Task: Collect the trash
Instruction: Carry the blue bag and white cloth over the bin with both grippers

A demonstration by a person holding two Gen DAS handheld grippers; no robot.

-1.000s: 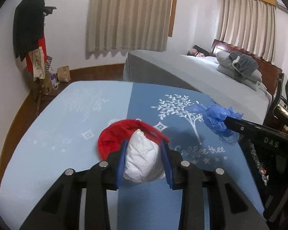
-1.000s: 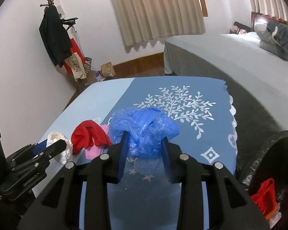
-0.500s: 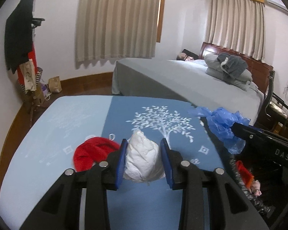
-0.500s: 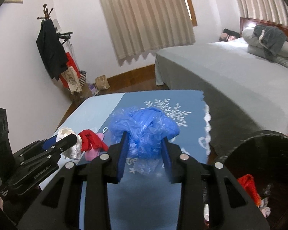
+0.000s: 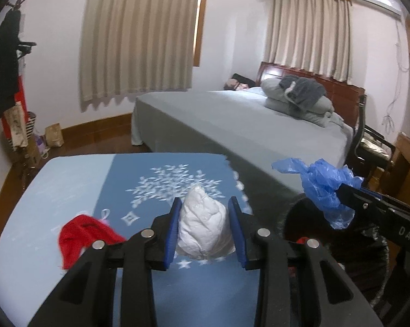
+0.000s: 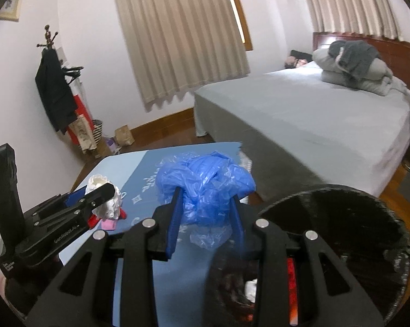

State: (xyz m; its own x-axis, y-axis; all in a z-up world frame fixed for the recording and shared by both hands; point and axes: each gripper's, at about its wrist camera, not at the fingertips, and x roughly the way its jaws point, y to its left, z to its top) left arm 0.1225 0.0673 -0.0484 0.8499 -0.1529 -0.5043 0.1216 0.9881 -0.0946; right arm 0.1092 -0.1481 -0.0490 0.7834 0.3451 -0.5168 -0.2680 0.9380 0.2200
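Observation:
My left gripper is shut on a crumpled white paper wad and holds it above the blue tablecloth. My right gripper is shut on a crumpled blue plastic bag, held near the rim of a black trash bin. The bag also shows in the left wrist view, over the bin. A red cloth and a pink scrap lie on the table. The left gripper with the white wad shows in the right wrist view.
The bin holds red and white trash. A grey bed with pillows stands beyond the table. A coat rack with clothes and bags stands by the left wall. A chair stands at the right.
Both grippers have lifted their loads off the table and moved right toward the bin. The red cloth stayed on the table, now left of the left gripper.

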